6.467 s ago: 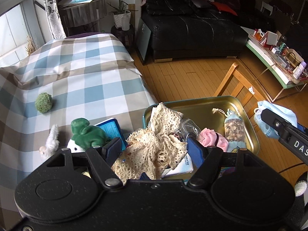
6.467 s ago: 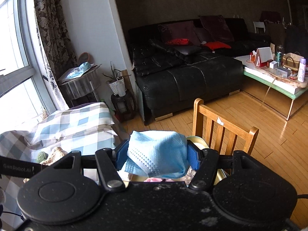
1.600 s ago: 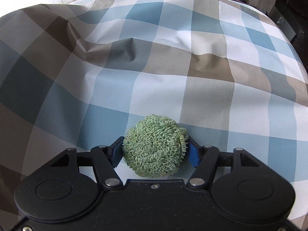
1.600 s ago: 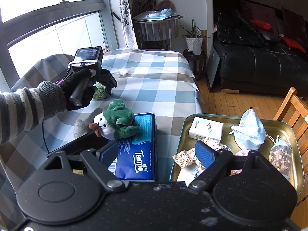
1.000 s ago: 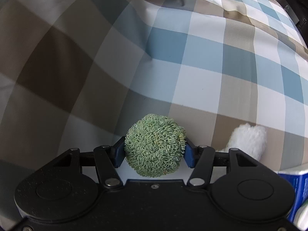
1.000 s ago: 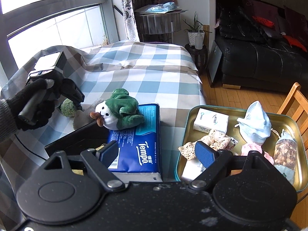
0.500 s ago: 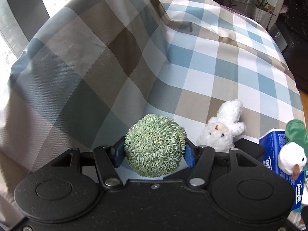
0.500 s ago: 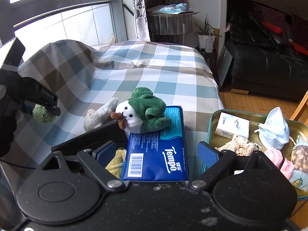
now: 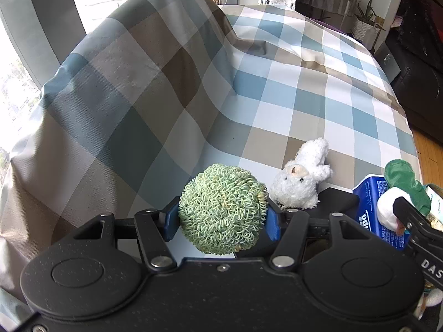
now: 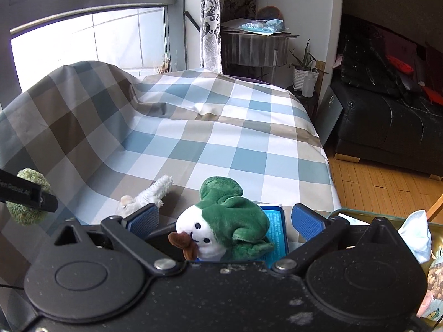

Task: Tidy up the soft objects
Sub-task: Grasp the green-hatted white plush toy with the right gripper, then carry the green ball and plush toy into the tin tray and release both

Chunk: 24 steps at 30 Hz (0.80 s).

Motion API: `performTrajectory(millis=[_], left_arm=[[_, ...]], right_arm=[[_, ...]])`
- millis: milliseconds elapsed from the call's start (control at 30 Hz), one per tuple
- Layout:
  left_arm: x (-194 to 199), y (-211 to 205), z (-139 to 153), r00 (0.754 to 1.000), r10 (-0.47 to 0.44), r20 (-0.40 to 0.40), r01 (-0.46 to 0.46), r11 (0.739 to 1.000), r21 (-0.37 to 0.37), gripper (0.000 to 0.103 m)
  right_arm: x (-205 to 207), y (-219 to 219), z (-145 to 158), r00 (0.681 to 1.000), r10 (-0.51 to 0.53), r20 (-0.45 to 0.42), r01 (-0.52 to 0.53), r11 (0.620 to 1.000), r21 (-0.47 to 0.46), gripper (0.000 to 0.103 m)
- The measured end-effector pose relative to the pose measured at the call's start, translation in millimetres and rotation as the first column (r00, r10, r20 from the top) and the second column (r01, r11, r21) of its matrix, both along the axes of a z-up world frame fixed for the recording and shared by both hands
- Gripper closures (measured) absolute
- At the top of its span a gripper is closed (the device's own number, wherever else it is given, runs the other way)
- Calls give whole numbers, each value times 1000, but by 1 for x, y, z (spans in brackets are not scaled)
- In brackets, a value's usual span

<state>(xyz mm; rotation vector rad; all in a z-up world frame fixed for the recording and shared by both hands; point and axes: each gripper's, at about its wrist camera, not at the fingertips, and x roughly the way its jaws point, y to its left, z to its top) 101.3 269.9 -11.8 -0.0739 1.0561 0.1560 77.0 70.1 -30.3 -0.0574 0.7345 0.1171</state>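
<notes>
My left gripper (image 9: 221,220) is shut on a green curly ball (image 9: 221,207) and holds it above the checked cloth (image 9: 249,83). The ball also shows at the left edge of the right wrist view (image 10: 26,204). A small white plush animal (image 9: 300,177) lies on the cloth beside a black box (image 9: 337,200). My right gripper (image 10: 225,220) is open, its fingers on either side of a green-and-white plush toy (image 10: 224,224) that lies on a blue tissue pack (image 10: 275,231). The plush toy also shows in the left wrist view (image 9: 401,193).
A metal tray (image 10: 436,242) at the right holds a pale blue face mask (image 10: 416,235) and other soft items. A black sofa (image 10: 387,116) and wooden floor (image 10: 387,188) lie to the right. A window (image 10: 83,38) and a side table (image 10: 254,47) stand behind the cloth.
My left gripper has lifted the green ball and pulled back toward the white plush. My right gripper has moved left and forward over the green-and-white plush.
</notes>
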Motion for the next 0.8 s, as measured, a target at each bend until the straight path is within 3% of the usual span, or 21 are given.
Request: performTrajectory(millis=[233, 300, 333, 533, 800], left_arm=[[-1, 0, -8, 1000, 0, -21, 0, 1000, -17, 47], [-3, -3, -9, 1000, -7, -23, 7, 1000, -18, 47], [-3, -4, -9, 1000, -12, -24, 11, 1000, -20, 47], [-8, -15, -5, 999, -42, -18, 42, 999, -23, 47], [-22, -43, 14, 991, -130, 21, 131, 991, -39, 47]], right_arm=[[20, 14, -27, 998, 14, -64, -20, 996, -92, 2], [22, 15, -33, 996, 14, -91, -24, 994, -108, 18], [23, 14, -35, 993, 22, -119, -33, 995, -90, 33], [2, -4, -23, 994, -10, -108, 11, 1000, 6, 35], [-61, -51, 23, 997, -66, -39, 70, 992, 106, 35]])
